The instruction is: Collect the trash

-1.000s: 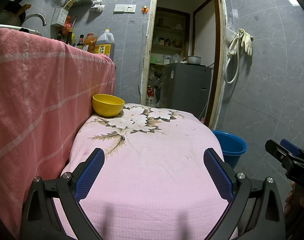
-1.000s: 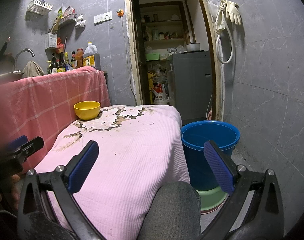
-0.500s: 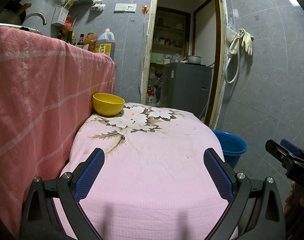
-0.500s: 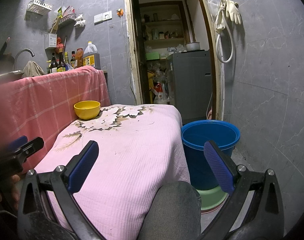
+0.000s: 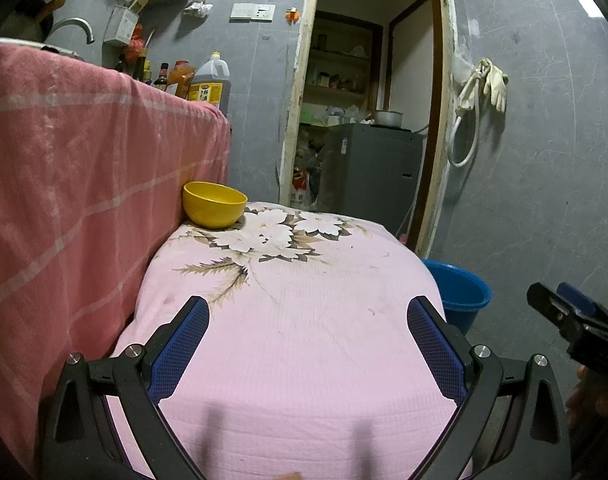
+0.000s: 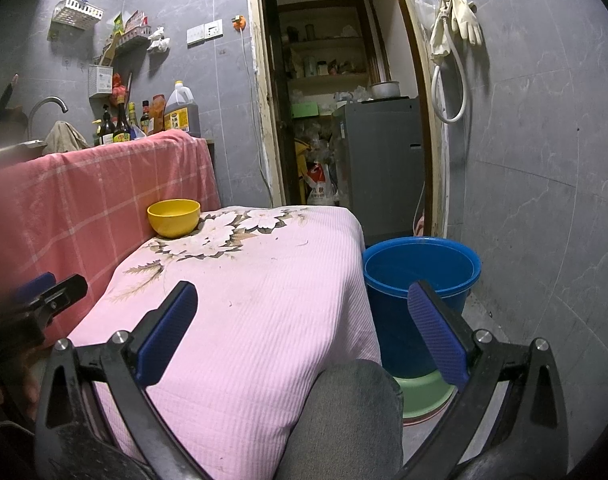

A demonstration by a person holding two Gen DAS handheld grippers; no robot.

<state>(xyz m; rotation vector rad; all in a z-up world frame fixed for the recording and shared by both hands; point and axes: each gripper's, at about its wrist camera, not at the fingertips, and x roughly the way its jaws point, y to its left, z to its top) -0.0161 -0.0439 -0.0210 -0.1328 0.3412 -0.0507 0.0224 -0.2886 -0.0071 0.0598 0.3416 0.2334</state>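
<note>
A low table under a pink flowered cloth [image 5: 304, 312] [image 6: 264, 288] fills the middle of both views. A yellow bowl [image 5: 215, 204] [image 6: 174, 217] stands at its far left corner. A blue bucket [image 6: 420, 280] [image 5: 460, 292] stands on the floor right of the table. My left gripper [image 5: 308, 340] is open and empty above the near part of the cloth. My right gripper [image 6: 304, 324] is open and empty, above the table's right edge and the bucket. No loose trash shows on the cloth, only small specks.
A counter draped in a red checked cloth [image 5: 84, 184] rises left of the table, with bottles [image 6: 152, 118] and a tap on it. A doorway with a grey cabinet [image 6: 380, 168] lies ahead. A green basin [image 6: 424, 396] sits under the bucket. My knee [image 6: 344, 420] is near.
</note>
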